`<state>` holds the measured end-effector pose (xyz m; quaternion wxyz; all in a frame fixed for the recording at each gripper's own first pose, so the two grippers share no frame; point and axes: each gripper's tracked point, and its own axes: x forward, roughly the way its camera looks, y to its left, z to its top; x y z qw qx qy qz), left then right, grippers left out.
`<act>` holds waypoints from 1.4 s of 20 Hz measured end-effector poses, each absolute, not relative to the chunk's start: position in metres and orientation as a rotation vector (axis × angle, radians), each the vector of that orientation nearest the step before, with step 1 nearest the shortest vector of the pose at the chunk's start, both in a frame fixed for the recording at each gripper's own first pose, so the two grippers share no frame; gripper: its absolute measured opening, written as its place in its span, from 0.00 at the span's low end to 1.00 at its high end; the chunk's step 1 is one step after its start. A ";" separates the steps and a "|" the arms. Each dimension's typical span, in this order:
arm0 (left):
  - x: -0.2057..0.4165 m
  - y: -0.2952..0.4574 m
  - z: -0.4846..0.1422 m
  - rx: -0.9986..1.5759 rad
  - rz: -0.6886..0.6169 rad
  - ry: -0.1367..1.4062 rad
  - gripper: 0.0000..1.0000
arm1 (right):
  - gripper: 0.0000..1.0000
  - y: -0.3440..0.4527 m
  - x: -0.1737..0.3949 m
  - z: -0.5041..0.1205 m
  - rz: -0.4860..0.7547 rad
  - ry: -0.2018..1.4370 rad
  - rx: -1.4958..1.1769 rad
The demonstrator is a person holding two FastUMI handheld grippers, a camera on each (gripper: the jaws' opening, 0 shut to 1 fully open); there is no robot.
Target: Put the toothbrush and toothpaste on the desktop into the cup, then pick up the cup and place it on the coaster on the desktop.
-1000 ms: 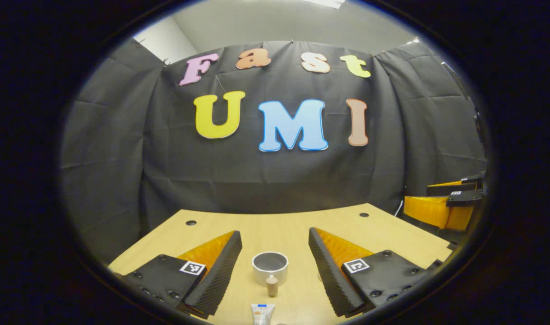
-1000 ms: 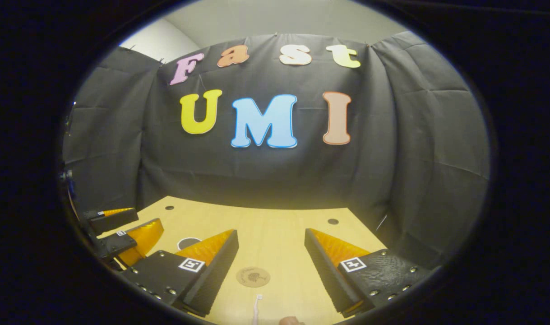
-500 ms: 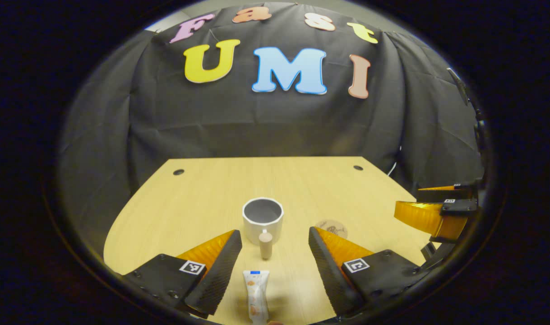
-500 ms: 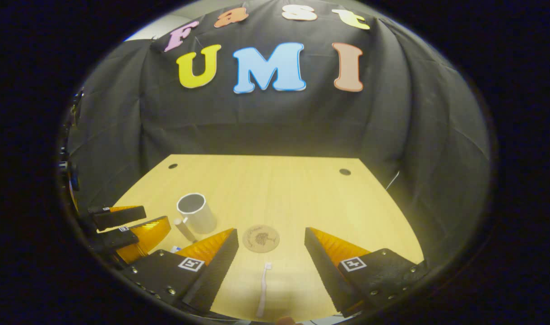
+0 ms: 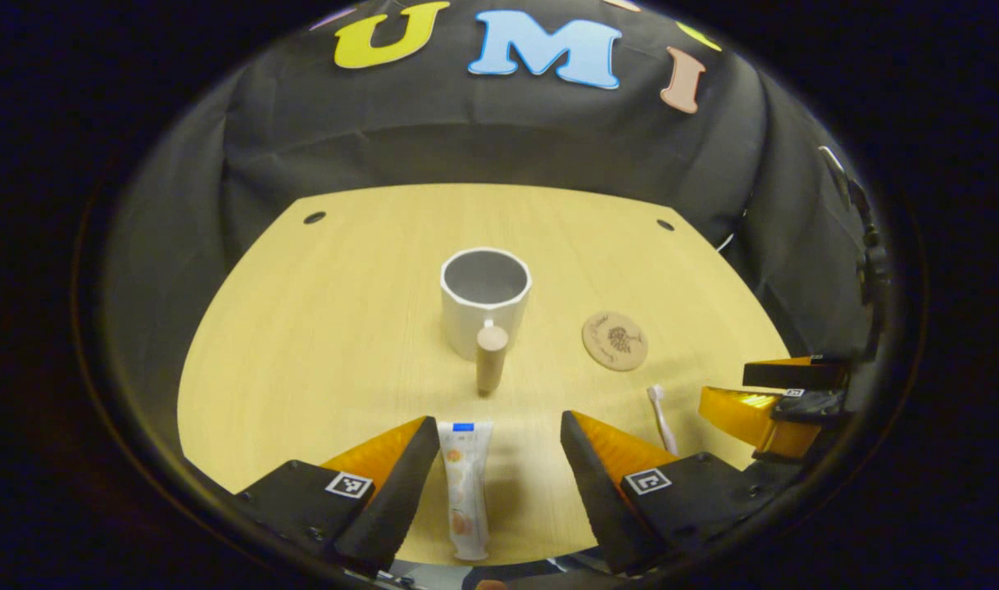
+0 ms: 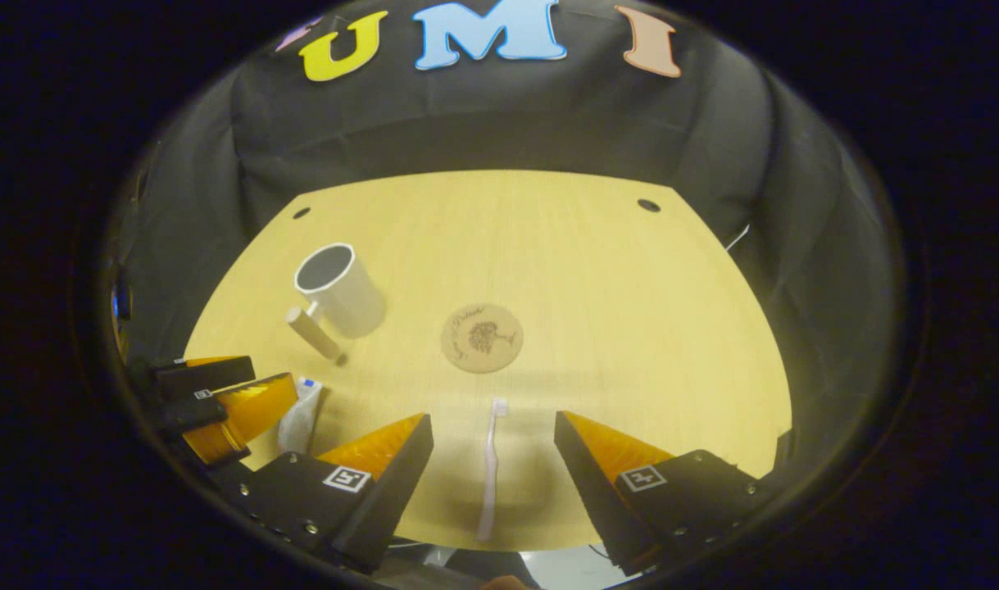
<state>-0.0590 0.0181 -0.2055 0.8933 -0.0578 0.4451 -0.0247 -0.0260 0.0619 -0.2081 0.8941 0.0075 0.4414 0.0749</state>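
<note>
A white cup [image 5: 484, 297] with a wooden peg handle stands upright mid-table; in the right gripper view the cup [image 6: 339, 288] is at the left. The white toothpaste tube [image 5: 465, 483] lies flat near the front edge, between the fingers of my open left gripper [image 5: 497, 438], which hovers above it. The white toothbrush [image 6: 489, 463] lies lengthwise between the fingers of my open right gripper [image 6: 492, 433]. The round cork coaster [image 6: 482, 338] lies just beyond the brush head. The toothbrush head [image 5: 660, 414] and coaster [image 5: 615, 340] lie right of the cup.
The light wooden table [image 5: 319, 328] has small dark holes near its far corners. Black cloth walls close the back and sides. The right gripper [image 5: 774, 397] sits at the right edge of the left gripper view; the left gripper [image 6: 212, 397] is at the left of the right gripper view.
Both grippers have tilted down and pulled back toward the table's front edge, bringing the whole toothpaste tube, toothbrush and coaster into view. Both stay open.
</note>
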 end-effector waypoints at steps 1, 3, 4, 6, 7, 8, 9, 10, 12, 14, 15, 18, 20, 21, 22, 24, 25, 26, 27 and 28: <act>-0.065 0.019 -0.211 -0.125 -0.051 0.963 0.95 | 0.95 0.065 -0.029 -0.216 0.159 0.948 0.024; -0.077 0.019 -0.231 -0.136 -0.052 1.058 0.96 | 0.94 0.068 -0.034 -0.229 0.163 1.000 0.033; -0.081 0.020 -0.241 -0.139 -0.049 1.093 0.97 | 0.95 0.069 -0.037 -0.236 0.161 1.027 0.030; -0.086 0.023 -0.251 -0.142 -0.047 1.143 0.98 | 0.96 0.070 -0.040 -0.247 0.155 1.073 0.021; -0.087 0.023 -0.257 -0.147 -0.044 1.167 0.98 | 0.95 0.069 -0.042 -0.251 0.153 1.095 0.021; -0.089 0.023 -0.264 -0.150 -0.035 1.195 0.98 | 0.95 0.070 -0.043 -0.256 0.152 1.114 0.023; -0.091 0.022 -0.269 -0.156 -0.035 1.215 0.97 | 0.95 0.070 -0.044 -0.261 0.150 1.134 0.026; -0.092 0.024 -0.275 -0.154 -0.026 1.235 0.96 | 0.96 0.071 -0.045 -0.265 0.152 1.152 0.028; -0.097 0.025 -0.280 -0.154 -0.025 1.268 0.98 | 0.94 0.072 -0.048 -0.272 0.148 1.189 0.037; -0.100 0.023 -0.284 -0.154 -0.033 1.296 0.99 | 0.94 0.074 -0.051 -0.280 0.151 1.224 0.049; -0.101 0.022 -0.288 -0.153 -0.036 1.309 0.98 | 0.93 0.075 -0.052 -0.283 0.155 1.241 0.052; -0.104 0.019 -0.295 -0.161 -0.042 1.342 0.96 | 0.83 0.075 -0.055 -0.291 0.154 1.280 0.043; -0.105 0.019 -0.298 -0.164 -0.038 1.356 0.96 | 0.79 0.073 -0.055 -0.296 0.140 1.295 0.035; -0.104 0.020 -0.299 -0.155 -0.033 1.358 0.96 | 0.72 0.072 -0.055 -0.298 0.137 1.303 0.036; -0.103 0.021 -0.300 -0.146 -0.033 1.359 0.96 | 0.74 0.070 -0.054 -0.300 0.130 1.308 0.035; -0.100 0.021 -0.301 -0.133 -0.033 1.355 0.96 | 0.62 0.072 -0.056 -0.303 0.131 1.325 0.041; -0.100 0.021 -0.301 -0.123 -0.030 1.357 0.82 | 0.64 0.071 -0.057 -0.303 0.133 1.337 0.033; -0.100 0.023 -0.301 -0.112 -0.027 1.358 0.78 | 0.62 0.068 -0.060 -0.305 0.116 1.353 0.017; -0.100 0.025 -0.300 -0.097 -0.023 1.354 0.72 | 0.47 0.067 -0.059 -0.304 0.124 1.351 0.015; -0.099 0.025 -0.301 -0.089 -0.023 1.349 0.72 | 0.47 0.068 -0.059 -0.305 0.129 1.351 0.011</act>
